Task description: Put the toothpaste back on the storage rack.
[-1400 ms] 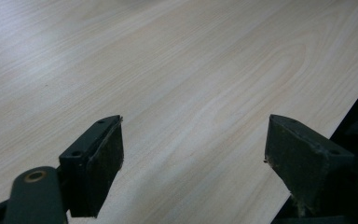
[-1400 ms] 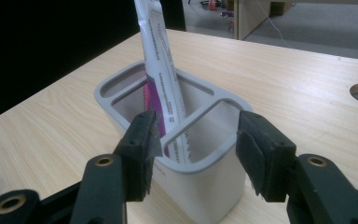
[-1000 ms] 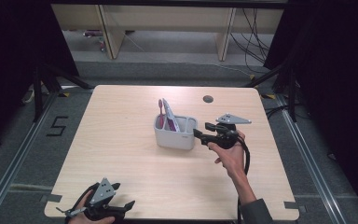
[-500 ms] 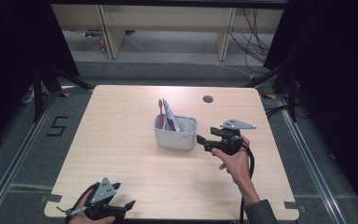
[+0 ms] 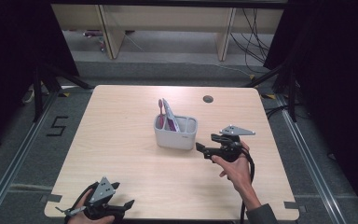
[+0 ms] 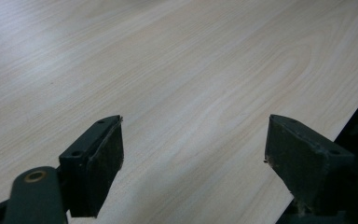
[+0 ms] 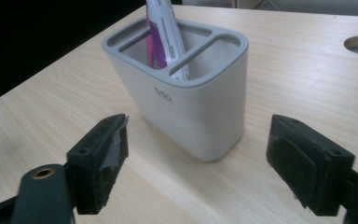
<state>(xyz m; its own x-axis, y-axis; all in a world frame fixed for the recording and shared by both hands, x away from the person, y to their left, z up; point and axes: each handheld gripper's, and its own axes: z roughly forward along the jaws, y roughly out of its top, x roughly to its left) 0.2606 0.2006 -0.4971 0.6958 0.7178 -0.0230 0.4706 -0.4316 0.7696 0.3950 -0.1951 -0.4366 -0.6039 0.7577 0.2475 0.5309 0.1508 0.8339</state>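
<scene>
holder (image 7: 186,100) stands free before opened right tool (image 7: 196,161).

Right claw (image 5: 200,148), jaws just opened wide and empty; left claw (image 5: 129,204) rests open.

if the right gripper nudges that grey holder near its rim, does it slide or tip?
Probably slides first: the holder looks like rigid plastic with a broad flat base on the smooth table. A push near the rim could tip it, since the toothpaste tube stands tall inside. It likely feels light.
</scene>
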